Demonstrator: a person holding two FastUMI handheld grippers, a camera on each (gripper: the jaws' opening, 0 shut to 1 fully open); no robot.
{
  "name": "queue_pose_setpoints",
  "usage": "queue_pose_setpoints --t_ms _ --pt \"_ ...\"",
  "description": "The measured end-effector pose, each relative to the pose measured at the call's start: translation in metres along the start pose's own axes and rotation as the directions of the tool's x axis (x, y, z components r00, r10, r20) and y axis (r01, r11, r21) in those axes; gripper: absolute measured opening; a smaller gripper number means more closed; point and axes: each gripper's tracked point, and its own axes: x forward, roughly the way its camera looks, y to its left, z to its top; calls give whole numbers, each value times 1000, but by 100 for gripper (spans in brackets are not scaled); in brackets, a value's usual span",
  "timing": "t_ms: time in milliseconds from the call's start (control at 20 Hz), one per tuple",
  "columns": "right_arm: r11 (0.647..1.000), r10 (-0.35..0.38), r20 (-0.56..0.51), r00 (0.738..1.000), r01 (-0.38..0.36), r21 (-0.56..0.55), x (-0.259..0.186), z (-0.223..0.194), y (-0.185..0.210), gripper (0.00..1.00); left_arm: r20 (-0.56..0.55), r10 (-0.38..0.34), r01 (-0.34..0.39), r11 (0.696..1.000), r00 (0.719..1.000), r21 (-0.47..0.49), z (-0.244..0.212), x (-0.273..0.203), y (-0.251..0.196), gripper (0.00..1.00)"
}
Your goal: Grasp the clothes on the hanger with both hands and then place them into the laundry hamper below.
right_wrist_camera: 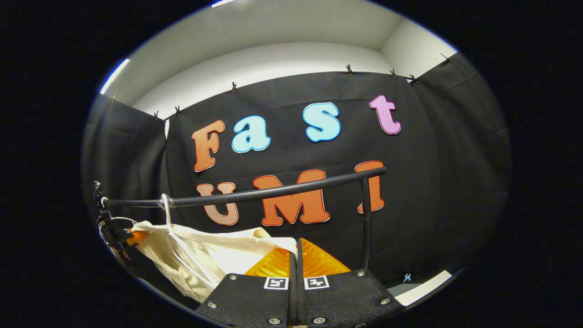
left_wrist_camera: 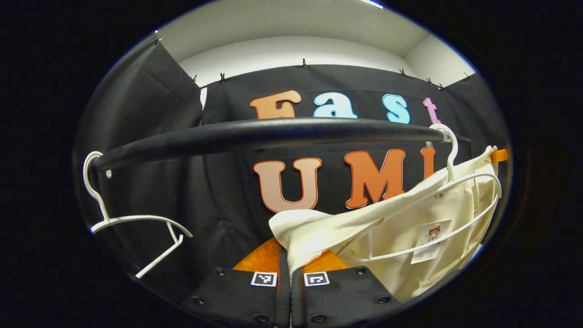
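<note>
A cream garment [left_wrist_camera: 410,218] hangs on a white hanger [left_wrist_camera: 473,177] hooked over the black rail [left_wrist_camera: 273,132], toward the right in the left gripper view. My left gripper [left_wrist_camera: 289,262] is shut on a fold of its cloth, which runs down between the two fingers. In the right gripper view the same garment [right_wrist_camera: 205,255] stretches from its hanger [right_wrist_camera: 167,218] at the left toward my right gripper [right_wrist_camera: 296,255], which is shut on the cloth's edge. The left gripper [right_wrist_camera: 114,232] shows small at the garment's far end.
An empty white hanger [left_wrist_camera: 132,221] hangs at the rail's left end in the left gripper view. The rail [right_wrist_camera: 273,191] ends at an upright black post [right_wrist_camera: 365,218]. A white strip [right_wrist_camera: 423,284] lies low at the right.
</note>
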Motion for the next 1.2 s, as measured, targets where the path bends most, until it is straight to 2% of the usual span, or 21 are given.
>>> queue_pose_setpoints --t_ms 100,150,200,450,700,1150,1200 --pt "999 -5 -10 1000 5 -34 8 -7 -1 0 -6 4 -4 1000 1000 4 -3 3 1 7" --pt "999 -4 -13 1000 3 -45 9 -9 0 5 -11 7 -7 1000 1000 2 -6 5 1 7" --pt "999 1 -20 1000 -2 -49 11 -13 0 0 -17 10 -10 1000 1000 -3 -9 6 2 8" --pt "997 31 -88 996 -36 -61 28 -44 0 0 -57 15 -18 999 998 -44 -34 16 0 8" --pt "997 75 -121 990 -76 -3 36 -68 -5 0 -79 6 -12 997 997 -74 -51 15 -5 7" --pt "987 125 -215 969 -99 128 34 -148 -11 0 -127 -9 -9 990 992 -138 -87 18 -19 8" --pt "985 128 -225 966 -98 139 32 -157 -12 0 -133 -10 -8 991 991 -135 -93 19 -20 5"
